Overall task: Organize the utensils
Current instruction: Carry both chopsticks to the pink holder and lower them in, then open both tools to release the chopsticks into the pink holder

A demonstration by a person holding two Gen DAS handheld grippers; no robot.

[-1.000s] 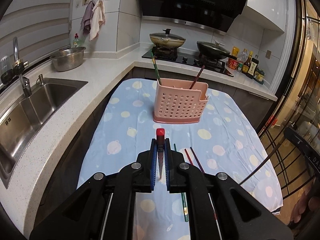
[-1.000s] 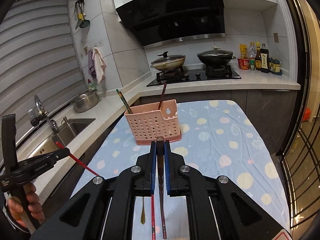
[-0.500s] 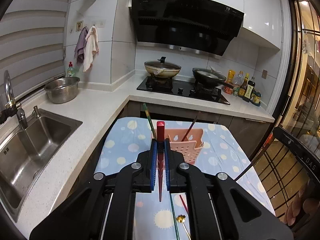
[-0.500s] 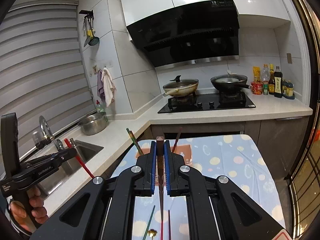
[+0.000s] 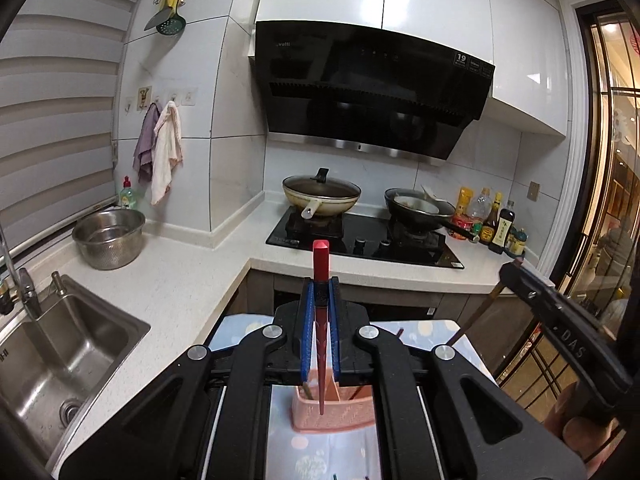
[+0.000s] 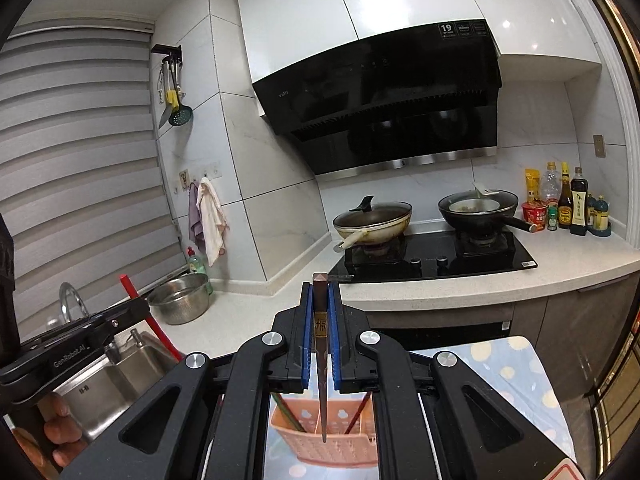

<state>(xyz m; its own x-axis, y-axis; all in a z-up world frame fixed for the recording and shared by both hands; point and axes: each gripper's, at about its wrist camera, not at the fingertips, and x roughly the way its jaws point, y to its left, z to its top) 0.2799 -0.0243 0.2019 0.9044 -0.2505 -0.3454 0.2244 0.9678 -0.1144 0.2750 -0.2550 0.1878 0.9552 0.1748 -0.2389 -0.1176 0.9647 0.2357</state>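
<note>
In the left wrist view, the left gripper (image 5: 320,292) is seen clamped on a red chopstick (image 5: 321,320), which is held upright between the blue pads (image 5: 306,332), its blunt end above the jaws and its tip pointing down over a pink holder (image 5: 332,410). The holder stands on a dotted cloth (image 5: 424,330) and is largely hidden by the gripper; thin sticks can be made out inside it, but the compartment cannot be told. At the right edge, the right gripper (image 5: 516,266) is seen side-on with a brown chopstick (image 5: 478,316) slanting down from it. A sink (image 5: 60,360) and a steel bowl (image 5: 109,236) lie to the left, and two pans (image 5: 320,196) sit on the hob behind. In the right wrist view, the right gripper (image 6: 321,296) is closed on the brown chopstick (image 6: 321,352), held upright with its tip down above the holder (image 6: 324,444), in which a green stick and a reddish stick are leaning. At the left, the left gripper (image 6: 136,300) is seen in a hand (image 6: 60,436), with the red chopstick (image 6: 150,320) slanting through its jaws, over the sink (image 6: 116,376).
</note>
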